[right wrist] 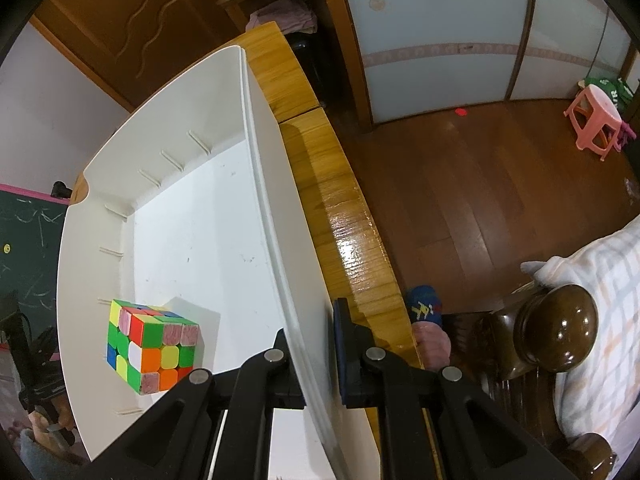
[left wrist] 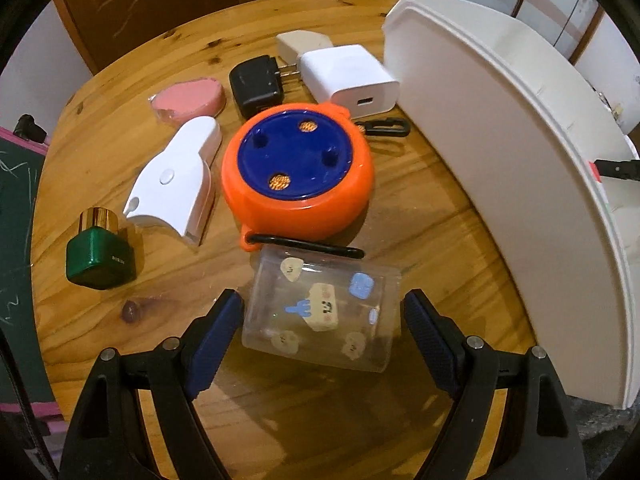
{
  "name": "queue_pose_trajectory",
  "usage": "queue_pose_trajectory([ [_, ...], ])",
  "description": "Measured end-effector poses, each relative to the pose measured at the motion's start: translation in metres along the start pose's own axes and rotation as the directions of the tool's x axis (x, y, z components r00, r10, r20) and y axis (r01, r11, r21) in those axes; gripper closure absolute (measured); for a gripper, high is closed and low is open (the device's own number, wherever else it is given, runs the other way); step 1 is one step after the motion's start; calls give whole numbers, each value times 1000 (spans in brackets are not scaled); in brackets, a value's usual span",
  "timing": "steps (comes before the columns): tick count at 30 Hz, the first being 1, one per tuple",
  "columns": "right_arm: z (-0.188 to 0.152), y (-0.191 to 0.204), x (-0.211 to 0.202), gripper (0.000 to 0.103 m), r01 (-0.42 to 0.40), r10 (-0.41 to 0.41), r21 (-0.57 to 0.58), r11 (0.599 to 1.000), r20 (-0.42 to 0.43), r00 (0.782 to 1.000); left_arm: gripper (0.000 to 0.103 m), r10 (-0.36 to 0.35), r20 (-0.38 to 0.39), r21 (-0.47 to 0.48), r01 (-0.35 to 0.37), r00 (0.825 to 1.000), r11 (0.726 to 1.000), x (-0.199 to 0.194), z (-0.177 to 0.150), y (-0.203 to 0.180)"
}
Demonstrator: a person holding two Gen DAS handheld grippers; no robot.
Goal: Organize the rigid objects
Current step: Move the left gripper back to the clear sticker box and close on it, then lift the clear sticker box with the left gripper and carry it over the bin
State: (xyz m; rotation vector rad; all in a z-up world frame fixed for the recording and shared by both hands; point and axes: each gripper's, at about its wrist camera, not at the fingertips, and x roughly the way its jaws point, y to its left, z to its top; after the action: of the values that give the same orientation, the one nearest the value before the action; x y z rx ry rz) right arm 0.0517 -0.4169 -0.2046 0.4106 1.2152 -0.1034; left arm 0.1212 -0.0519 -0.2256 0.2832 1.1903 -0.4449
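My left gripper (left wrist: 322, 316) is open around a clear plastic jar with stickers (left wrist: 322, 314) that lies on its side on the wooden table (left wrist: 440, 240); the pads stand just apart from its ends. Beyond it lie an orange and blue round case (left wrist: 298, 174), a white handheld device (left wrist: 176, 180), a green bottle with a gold cap (left wrist: 100, 254), a pink oval piece (left wrist: 188, 100), a black charger (left wrist: 256, 84) and a white charger (left wrist: 348, 74). My right gripper (right wrist: 316, 348) is shut on the near wall of the white bin (right wrist: 276, 208). A Rubik's cube (right wrist: 150, 350) sits inside the bin.
The white bin (left wrist: 500, 140) stands along the table's right side in the left wrist view. A beige block (left wrist: 304, 42) lies behind the white charger and a black clip (left wrist: 384, 126) beside the orange case. A wooden chair (right wrist: 556, 328) and floor lie right of the table edge.
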Motion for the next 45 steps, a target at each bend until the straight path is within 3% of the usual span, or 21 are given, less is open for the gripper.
queue_pose_trajectory([
  [6,0,0,0,93,1,-1,1,1000,1,1000,22,12,33,28,-13,999,1000,-1,-4,-2],
  [8,-1,0,0,93,2,-2,1,1000,3,1000,37,12,46,37,-13,999,999,-5,-5,-5],
  [17,-2,3,0,93,19,-19,-13,1000,13,1000,38,77,53,28,-78,996,997,-19,-20,-20],
  [24,-1,1,-3,93,9,-9,-4,1000,22,1000,38,83,99,19,-85,992,996,-67,-30,-34],
  [34,-3,3,-3,93,20,-19,-12,1000,26,999,38,38,251,60,-55,967,997,-151,15,-71],
  [45,-3,3,-3,93,15,-15,-8,1000,24,1000,38,-47,308,92,19,950,996,-182,77,-116],
])
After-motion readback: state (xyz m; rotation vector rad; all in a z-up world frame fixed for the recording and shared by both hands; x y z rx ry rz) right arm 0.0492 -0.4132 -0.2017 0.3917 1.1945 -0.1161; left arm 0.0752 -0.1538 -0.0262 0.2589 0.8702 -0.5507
